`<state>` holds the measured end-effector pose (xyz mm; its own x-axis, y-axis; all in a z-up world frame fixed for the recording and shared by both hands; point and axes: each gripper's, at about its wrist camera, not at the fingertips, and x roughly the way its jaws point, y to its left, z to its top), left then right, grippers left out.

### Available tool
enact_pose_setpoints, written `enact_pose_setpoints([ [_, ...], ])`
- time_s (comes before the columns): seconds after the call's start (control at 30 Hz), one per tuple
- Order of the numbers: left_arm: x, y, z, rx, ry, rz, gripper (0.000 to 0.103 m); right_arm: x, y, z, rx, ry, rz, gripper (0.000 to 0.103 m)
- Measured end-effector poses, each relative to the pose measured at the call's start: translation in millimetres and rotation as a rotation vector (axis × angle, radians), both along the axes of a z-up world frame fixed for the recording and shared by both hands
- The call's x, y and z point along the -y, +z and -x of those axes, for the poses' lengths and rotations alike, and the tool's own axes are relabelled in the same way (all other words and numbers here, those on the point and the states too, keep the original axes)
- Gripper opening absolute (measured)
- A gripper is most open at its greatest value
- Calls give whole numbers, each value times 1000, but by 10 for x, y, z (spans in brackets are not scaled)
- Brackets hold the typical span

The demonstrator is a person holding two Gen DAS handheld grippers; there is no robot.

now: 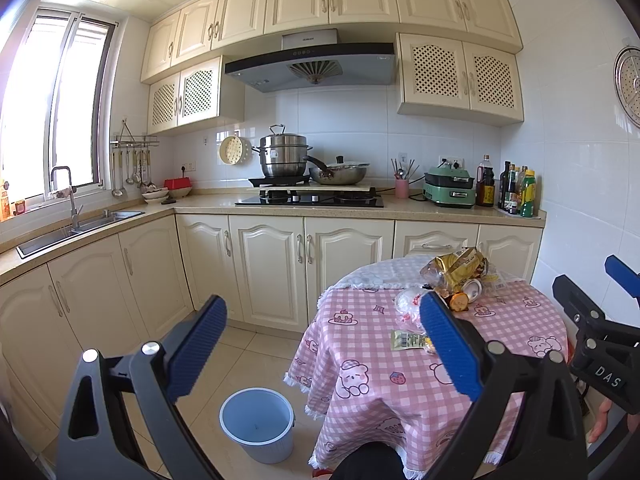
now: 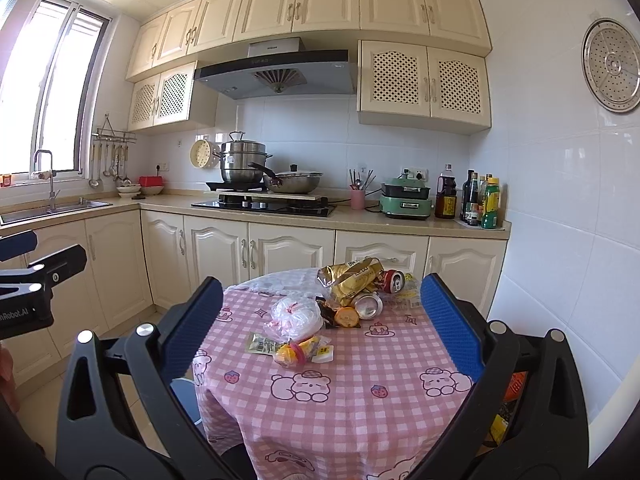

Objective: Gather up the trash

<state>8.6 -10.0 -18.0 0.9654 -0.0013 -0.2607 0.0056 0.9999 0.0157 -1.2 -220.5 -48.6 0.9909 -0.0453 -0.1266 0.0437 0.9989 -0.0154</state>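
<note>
Right tongs [image 2: 320, 320] and left tongs [image 1: 320, 340] hang released, empty. Trash on the tabletop [image 2: 360, 420] toward 12 o'clock: crinkly gold bag [image 2: 352, 280], probably light and soft; pinch its folded edge.

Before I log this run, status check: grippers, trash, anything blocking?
Left gripper open, empty. Right gripper open, empty. Trash pile untouched on table; bin on floor. Nothing blocking.
</note>
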Motion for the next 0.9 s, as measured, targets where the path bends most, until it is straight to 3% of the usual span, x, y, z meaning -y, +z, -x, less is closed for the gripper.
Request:
enact_pose_setpoints([
  [0.9, -24, -12, 6, -8, 2, -1, 95, -73, -49, -57, -15, 6, -1, 97],
])
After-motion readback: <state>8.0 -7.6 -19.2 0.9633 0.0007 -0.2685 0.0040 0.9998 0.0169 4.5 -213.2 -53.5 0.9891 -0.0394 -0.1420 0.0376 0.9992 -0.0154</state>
